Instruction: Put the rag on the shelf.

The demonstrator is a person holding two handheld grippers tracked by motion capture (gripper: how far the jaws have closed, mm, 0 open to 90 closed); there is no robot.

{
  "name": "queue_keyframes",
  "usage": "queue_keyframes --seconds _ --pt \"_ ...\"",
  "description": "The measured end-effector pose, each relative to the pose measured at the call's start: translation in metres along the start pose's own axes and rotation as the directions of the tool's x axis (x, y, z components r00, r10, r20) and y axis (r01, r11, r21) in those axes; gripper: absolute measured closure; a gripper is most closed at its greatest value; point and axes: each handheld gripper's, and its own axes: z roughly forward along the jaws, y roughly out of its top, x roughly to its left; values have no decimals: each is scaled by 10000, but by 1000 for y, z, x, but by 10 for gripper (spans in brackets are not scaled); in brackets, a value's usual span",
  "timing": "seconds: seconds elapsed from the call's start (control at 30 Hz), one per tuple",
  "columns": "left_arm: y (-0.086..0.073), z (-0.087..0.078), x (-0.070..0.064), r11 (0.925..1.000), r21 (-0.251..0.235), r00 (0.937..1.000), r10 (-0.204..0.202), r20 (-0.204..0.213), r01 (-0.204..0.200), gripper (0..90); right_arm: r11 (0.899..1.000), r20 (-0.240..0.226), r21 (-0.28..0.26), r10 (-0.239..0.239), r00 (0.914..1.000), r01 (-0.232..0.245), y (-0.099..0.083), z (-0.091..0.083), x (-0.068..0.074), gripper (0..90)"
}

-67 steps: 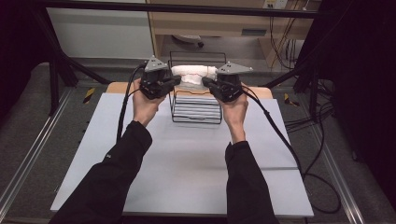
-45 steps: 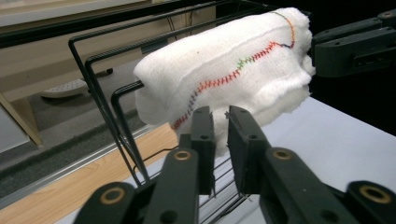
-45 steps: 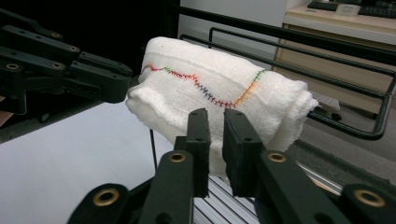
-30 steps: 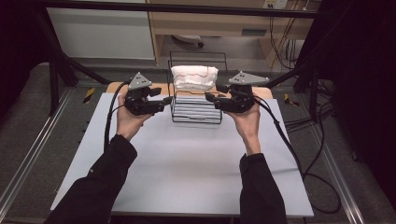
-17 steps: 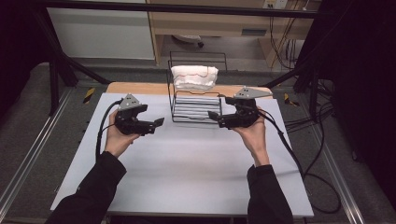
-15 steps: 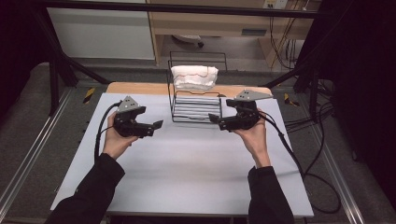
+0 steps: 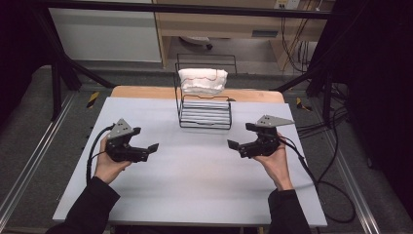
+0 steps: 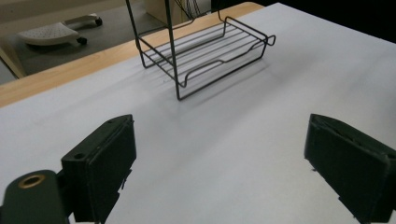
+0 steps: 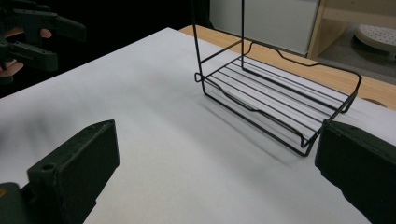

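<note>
A black two-tier wire rack [image 7: 205,105] stands at the back middle of the white table [image 7: 195,185]. A folded white towel [image 7: 202,80] lies on its upper shelf; its lower shelf [image 8: 205,46] [image 9: 280,105] is bare. My left gripper [image 7: 146,146] is held over the table's left side, open, jaws wide apart and nothing between them [image 8: 219,158]. My right gripper [image 7: 241,136] is over the right side, also open and empty [image 9: 219,172]. Both point inward toward the rack, well short of it. The left gripper [image 9: 42,32] also shows far off in the right gripper view.
A wooden strip [image 7: 141,91] runs along the table's back edge. Cables [image 7: 321,180] trail from the right gripper off the table's right side. A chair base [image 7: 195,41] sits on the floor behind, under a wooden desk. Metal rails flank the table.
Both grippers have drawn back from the rack's upper shelf, moved apart and toward the person. The white towel stays on the rack's top shelf.
</note>
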Motion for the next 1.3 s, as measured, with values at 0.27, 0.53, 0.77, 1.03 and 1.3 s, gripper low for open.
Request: queue_keyframes --seconds 0.27,0.53,0.77,1.03,1.3 --pt "-28 -11 3 9996 234 9999 -133 -91 135 93 9998 -33 159 138 9999 -137 -34 -12 -4 2" --pt "-49 -22 10 9983 507 9994 -290 -198 299 94 9984 -5 558 103 9999 -103 -64 -22 -7 1" --pt "-66 -28 14 9971 586 9986 -462 -268 477 101 9967 159 731 330 9993 -340 -87 -33 -13 1" --pt "-78 -28 17 9956 734 9980 -562 -276 581 101 9944 253 888 559 9981 -579 -103 -42 -17 0" --pt "-82 -28 18 9946 877 9983 -526 -270 548 101 9943 274 843 638 9976 -659 -111 -45 -18 1"
